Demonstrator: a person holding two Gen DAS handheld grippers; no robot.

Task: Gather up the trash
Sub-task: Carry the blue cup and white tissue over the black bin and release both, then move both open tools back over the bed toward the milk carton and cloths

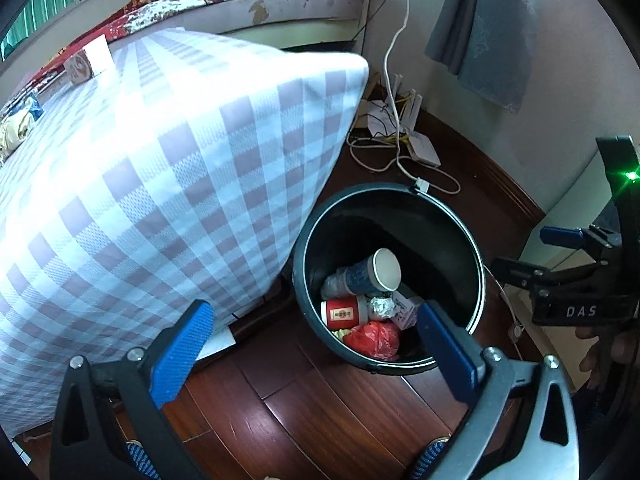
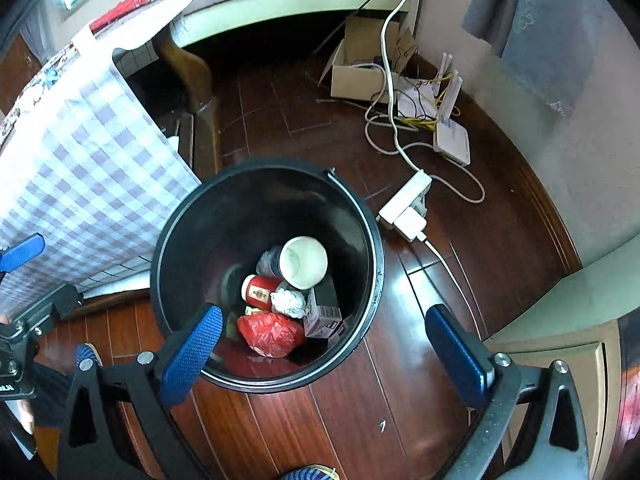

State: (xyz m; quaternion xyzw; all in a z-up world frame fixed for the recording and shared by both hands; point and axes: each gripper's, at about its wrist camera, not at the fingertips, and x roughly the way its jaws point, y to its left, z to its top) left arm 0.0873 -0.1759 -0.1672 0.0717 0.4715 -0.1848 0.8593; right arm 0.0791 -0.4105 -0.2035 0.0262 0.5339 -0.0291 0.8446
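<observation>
A black round trash bin [image 1: 472, 248] [image 2: 368, 224] stands on the dark wood floor beside a checked-cloth table. Inside it lie a white and blue paper cup [image 1: 374, 272] [image 2: 302, 262], a red cup [image 1: 344, 312] [image 2: 260, 290], a crumpled foil ball [image 1: 382, 307] [image 2: 289, 302], a red plastic bag [image 1: 374, 340] [image 2: 270, 332] and a small carton [image 2: 322, 318]. My left gripper [image 1: 316, 344] hovers open over the bin's near rim, nothing between its blue pads. My right gripper [image 2: 326, 350] hangs open above the bin too, empty. The right gripper [image 1: 560, 264] also shows at the left wrist view's right edge.
A table with a purple-and-white checked cloth [image 1: 160, 184] [image 2: 80, 168] stands left of the bin. A white power strip [image 2: 406, 206], cables, a router [image 2: 452, 142] and a cardboard box [image 2: 360, 68] lie on the floor behind it. A cabinet [image 2: 560, 344] is at right.
</observation>
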